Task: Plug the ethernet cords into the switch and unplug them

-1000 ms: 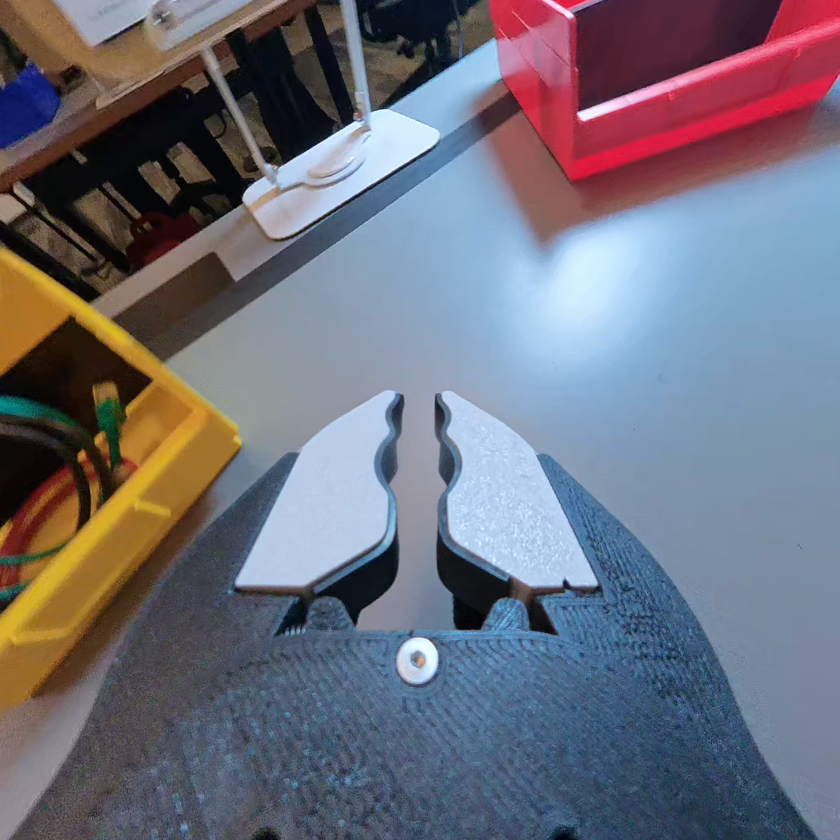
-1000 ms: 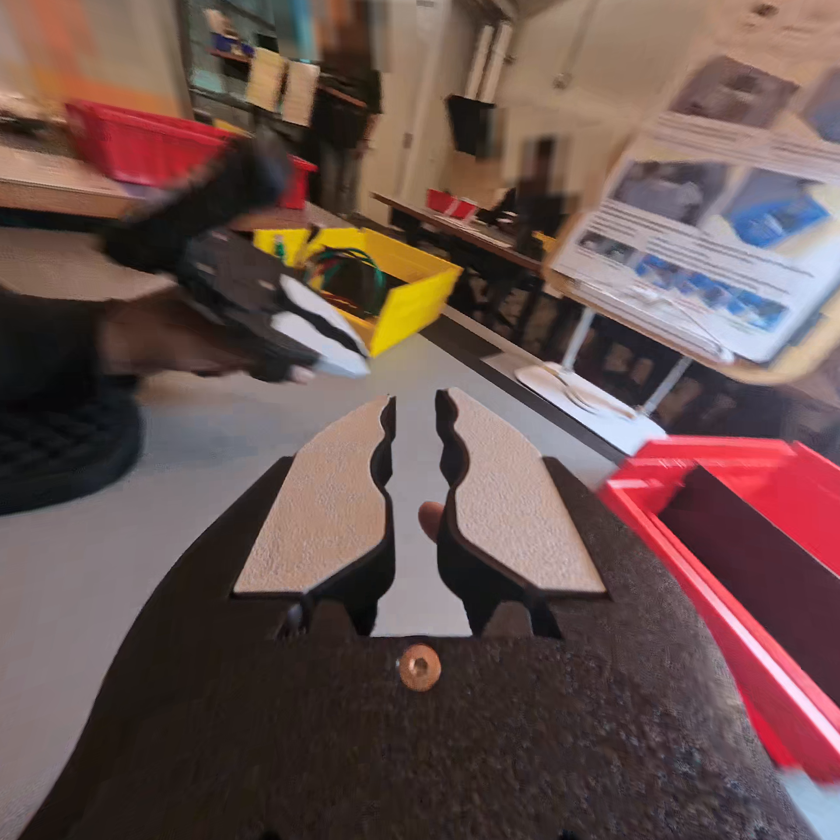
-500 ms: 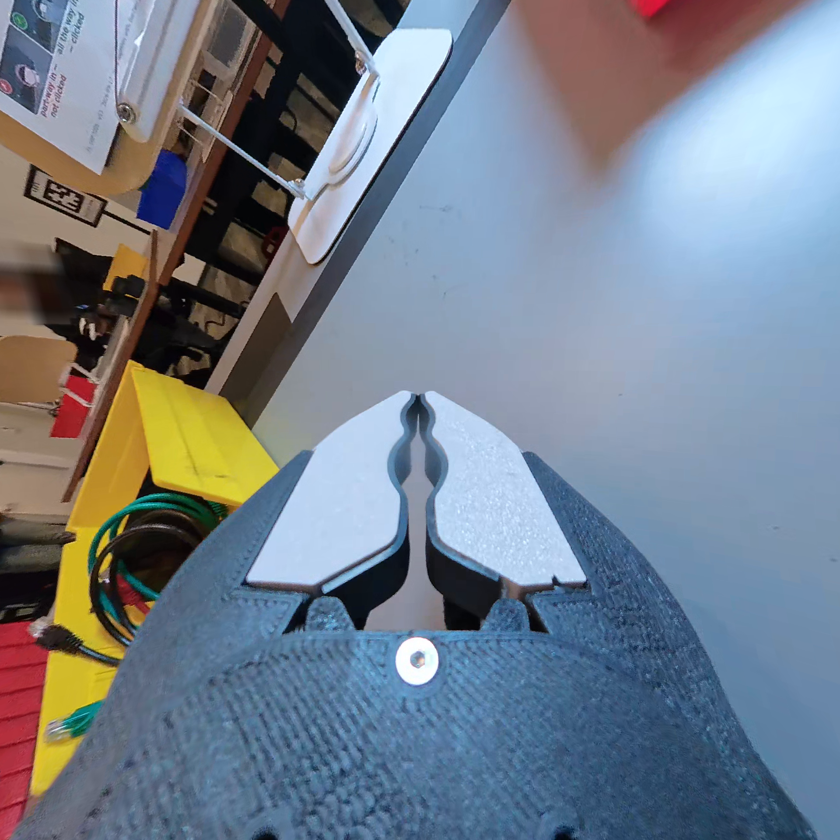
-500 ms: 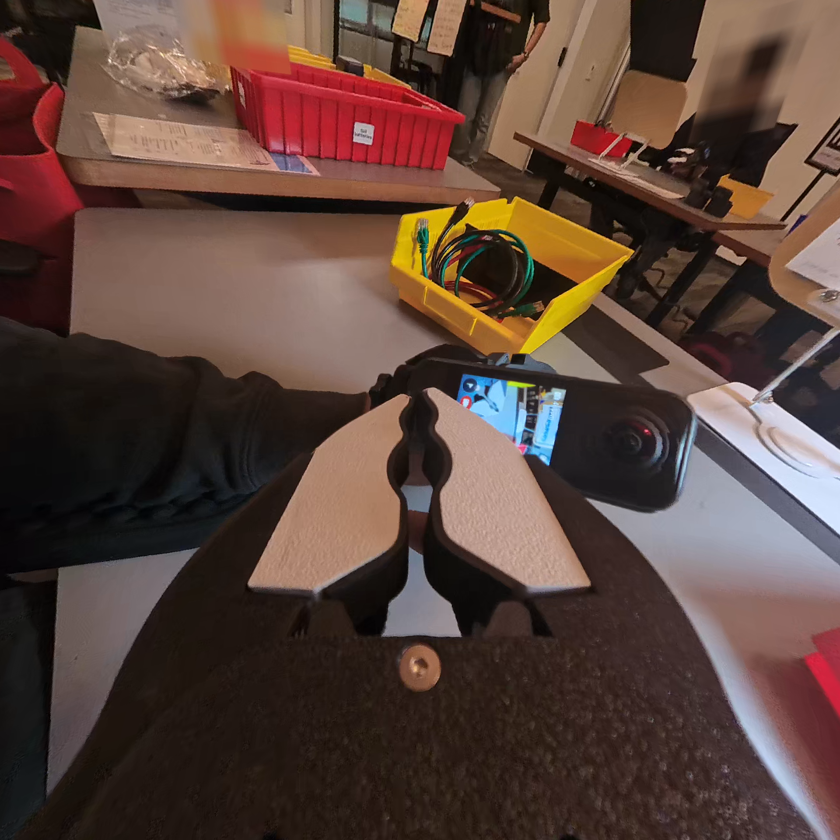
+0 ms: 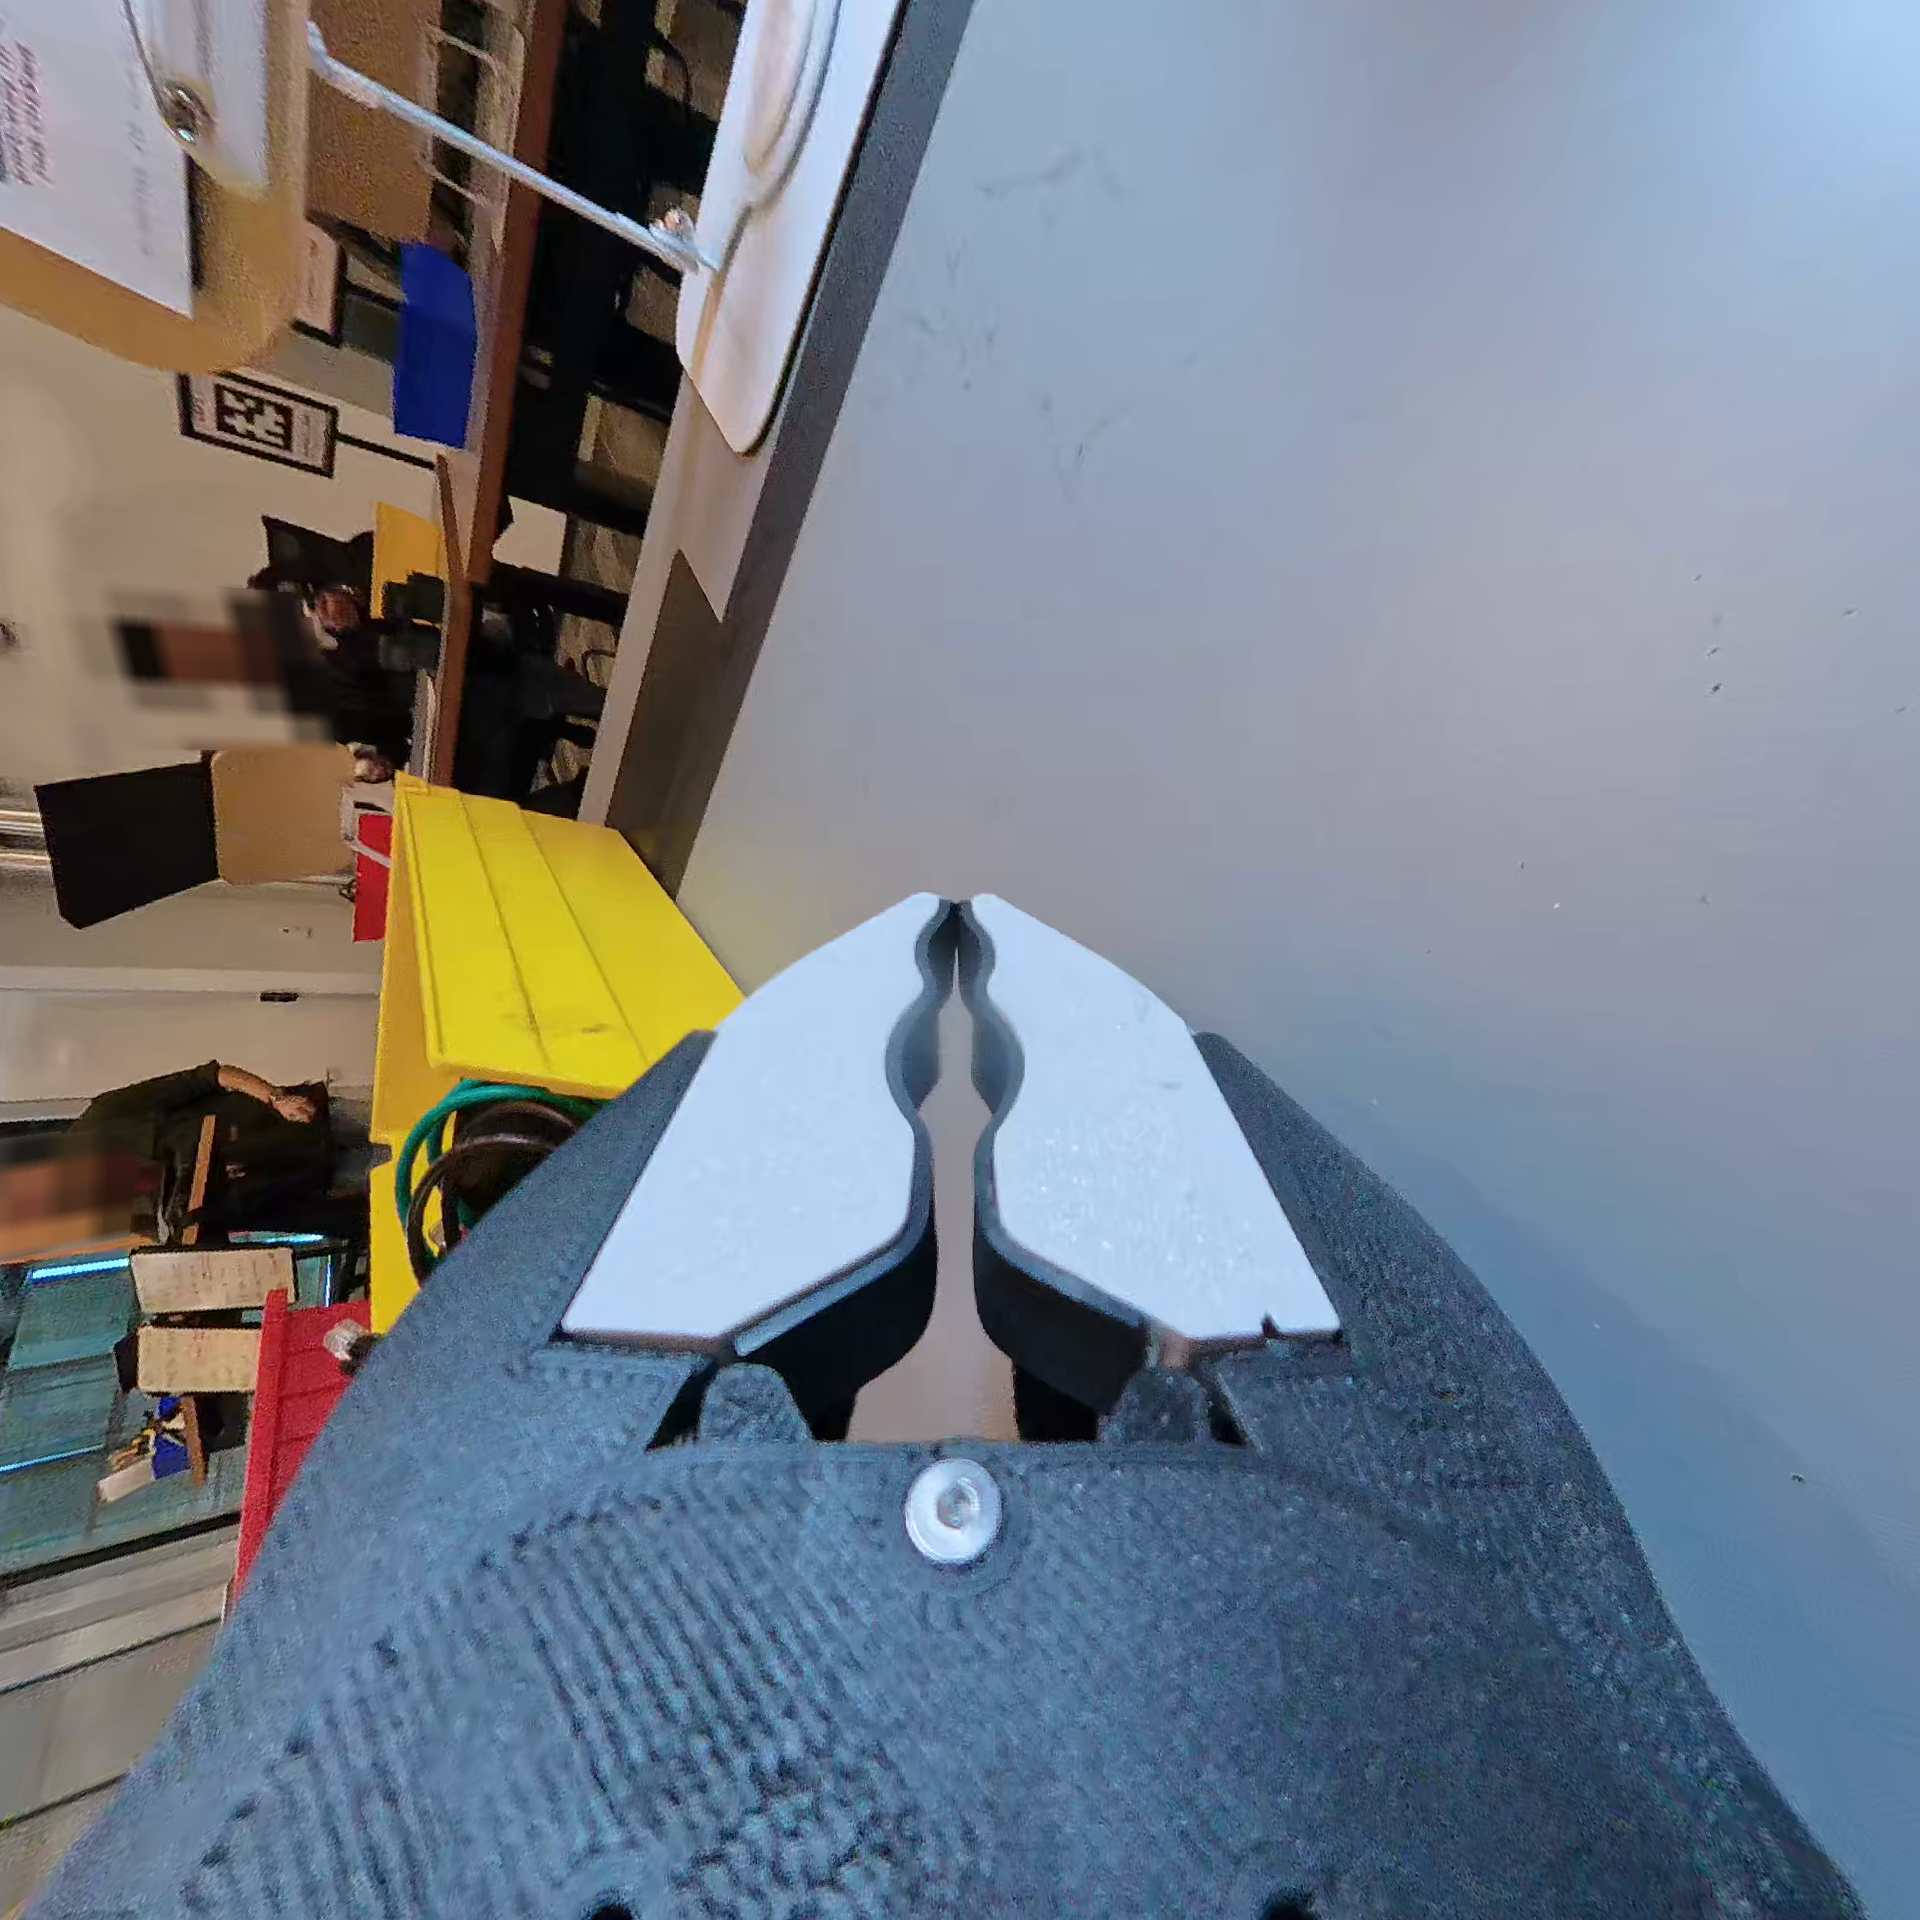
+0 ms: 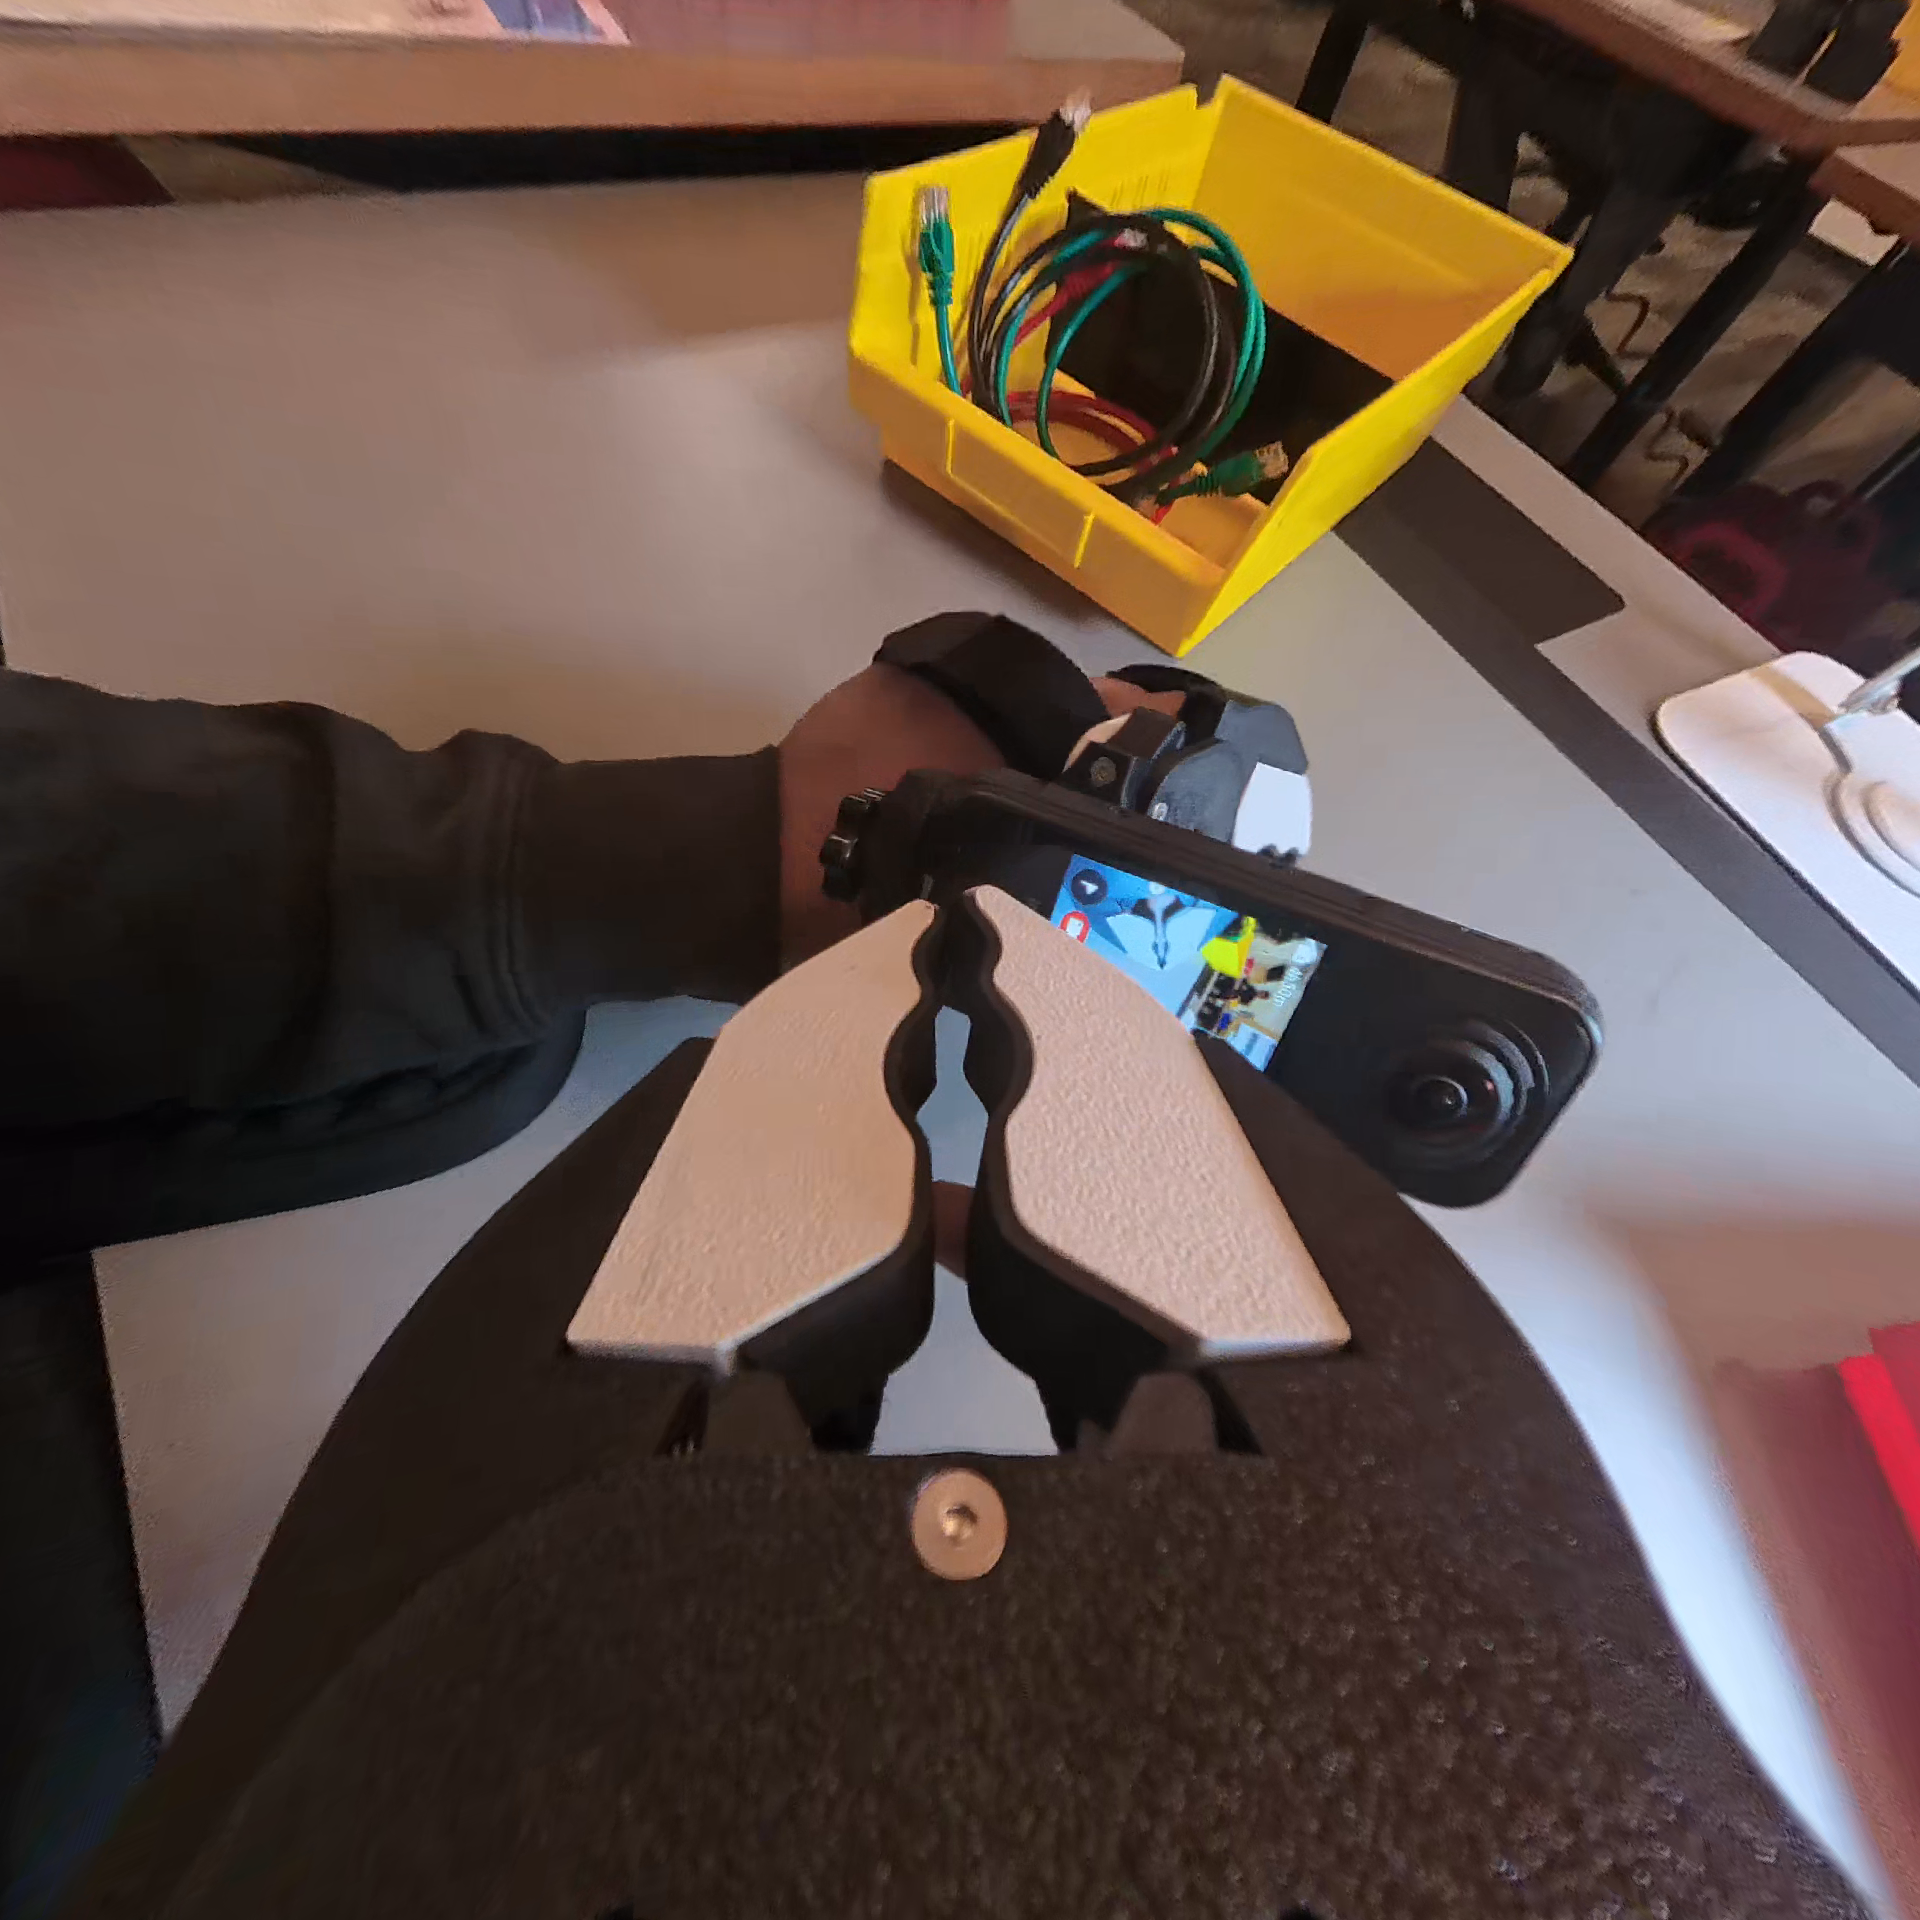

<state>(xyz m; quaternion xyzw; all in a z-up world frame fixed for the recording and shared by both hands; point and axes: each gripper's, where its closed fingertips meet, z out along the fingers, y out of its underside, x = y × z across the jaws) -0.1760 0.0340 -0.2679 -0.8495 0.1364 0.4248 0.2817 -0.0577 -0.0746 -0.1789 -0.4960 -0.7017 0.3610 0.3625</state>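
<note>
Green, black and red ethernet cords (image 6: pixel 1132 312) lie coiled in a yellow bin (image 6: pixel 1018 488) at the far side of the grey table. The bin (image 5: pixel 520 935) and cords (image 5: pixel 457 1143) also show at the left of the left wrist view, which is rolled on its side. No switch is in view. My left gripper (image 5: pixel 956 909) is shut and empty over bare table. My right gripper (image 6: pixel 951 920) is shut and empty. It points at the hand (image 6: pixel 831 769) that holds the left gripper and at that gripper's camera (image 6: pixel 1351 1029).
A white lamp base (image 6: pixel 1797 769) stands at the table's right edge and shows in the left wrist view (image 5: pixel 769 208). A red bin corner (image 6: pixel 1881 1455) is at the lower right. A black sleeve (image 6: pixel 312 914) lies across the table's left. Other tables and people are behind.
Both grippers have gone from slightly open to shut. The left gripper has rolled onto its side. The right gripper has swung left and down to face the left hand and the yellow bin.
</note>
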